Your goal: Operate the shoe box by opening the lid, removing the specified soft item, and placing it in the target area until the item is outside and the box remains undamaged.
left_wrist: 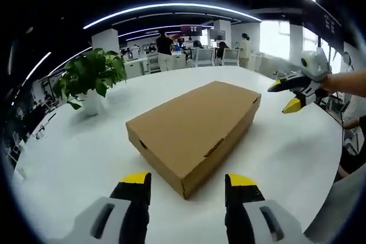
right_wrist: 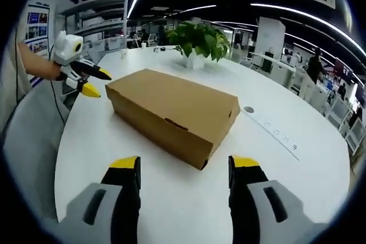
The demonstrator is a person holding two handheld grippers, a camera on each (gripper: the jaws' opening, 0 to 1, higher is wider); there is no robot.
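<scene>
A brown cardboard shoe box (left_wrist: 194, 132) lies on the white round table (left_wrist: 80, 158) with its lid down, so its contents are hidden. My left gripper (left_wrist: 189, 180) is open, its yellow-tipped jaws just short of the box's near corner. My right gripper (left_wrist: 284, 96) hovers open beside the box's far right end, held by a hand. In the right gripper view the same box (right_wrist: 171, 112) sits ahead of my open right gripper (right_wrist: 185, 164), and the left gripper (right_wrist: 98, 83) shows open at the box's left end.
A potted green plant (left_wrist: 91, 75) (right_wrist: 197, 38) stands on the table (right_wrist: 274, 187) beyond the box. A cable strip (right_wrist: 274, 132) is set into the tabletop. Office desks, chairs and people fill the background. A person's arm and body are at the table edge.
</scene>
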